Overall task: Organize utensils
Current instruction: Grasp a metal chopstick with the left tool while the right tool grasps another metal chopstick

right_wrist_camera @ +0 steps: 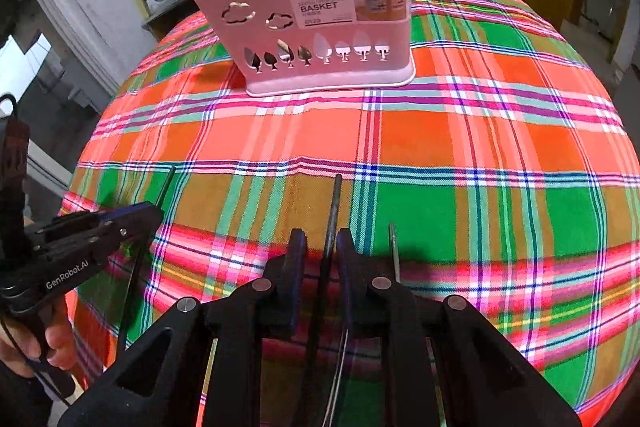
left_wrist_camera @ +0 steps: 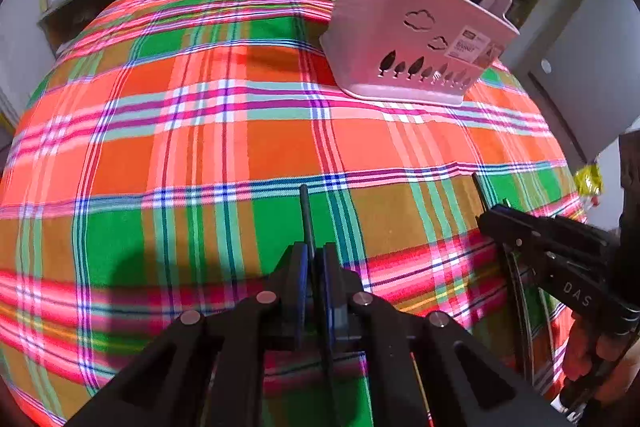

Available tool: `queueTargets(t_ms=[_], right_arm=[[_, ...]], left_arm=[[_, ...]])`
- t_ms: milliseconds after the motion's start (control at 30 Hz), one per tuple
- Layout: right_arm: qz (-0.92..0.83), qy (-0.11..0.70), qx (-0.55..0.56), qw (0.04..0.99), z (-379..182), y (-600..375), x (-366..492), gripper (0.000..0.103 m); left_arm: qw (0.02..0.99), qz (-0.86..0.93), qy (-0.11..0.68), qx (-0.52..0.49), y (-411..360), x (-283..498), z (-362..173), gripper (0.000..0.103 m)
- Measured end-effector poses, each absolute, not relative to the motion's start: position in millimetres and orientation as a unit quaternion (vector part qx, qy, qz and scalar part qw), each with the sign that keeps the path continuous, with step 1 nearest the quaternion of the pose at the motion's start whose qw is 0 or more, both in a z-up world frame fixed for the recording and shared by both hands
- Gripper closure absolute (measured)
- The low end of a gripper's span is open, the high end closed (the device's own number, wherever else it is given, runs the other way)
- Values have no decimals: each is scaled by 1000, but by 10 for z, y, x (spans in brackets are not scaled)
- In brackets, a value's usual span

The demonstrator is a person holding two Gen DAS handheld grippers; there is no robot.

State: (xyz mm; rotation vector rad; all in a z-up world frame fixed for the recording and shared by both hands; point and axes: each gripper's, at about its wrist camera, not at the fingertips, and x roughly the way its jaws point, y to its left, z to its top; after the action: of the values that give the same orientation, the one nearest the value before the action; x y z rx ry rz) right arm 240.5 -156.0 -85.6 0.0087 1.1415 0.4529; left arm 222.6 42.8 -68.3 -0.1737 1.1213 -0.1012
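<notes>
Low over the near edge of the checked tablecloth (left_wrist_camera: 240,155), side by side: left gripper (left_wrist_camera: 315,259) and right gripper (right_wrist_camera: 322,243), both pointing toward the far side. Left one clamped on a thin dark stick (left_wrist_camera: 307,215); right one pinching a dark rod (right_wrist_camera: 335,203), with a slim metal handle (right_wrist_camera: 394,247) just beside it. Far off, upright on the cloth: pink basket (right_wrist_camera: 320,39), dark handles already poking out.
</notes>
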Motion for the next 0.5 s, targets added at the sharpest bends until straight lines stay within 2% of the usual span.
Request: queueTargets(t_ms=[167, 233, 367, 500], right_arm=[[207, 542, -5, 815, -868, -1496, 2473, 91], [208, 545, 7, 812, -876, -1513, 2503, 97], [217, 545, 28, 810, -824, -1570, 2511, 98], [229, 516, 40, 825, -545, -1630, 2443, 98]], left_arm=[[841, -48, 536, -63, 393, 2295, -681, 96], [842, -45, 535, -60, 389, 2293, -680, 97], [842, -47, 533, -72, 391, 2303, -636, 99], [853, -52, 514, -81, 414, 2246, -421, 99]])
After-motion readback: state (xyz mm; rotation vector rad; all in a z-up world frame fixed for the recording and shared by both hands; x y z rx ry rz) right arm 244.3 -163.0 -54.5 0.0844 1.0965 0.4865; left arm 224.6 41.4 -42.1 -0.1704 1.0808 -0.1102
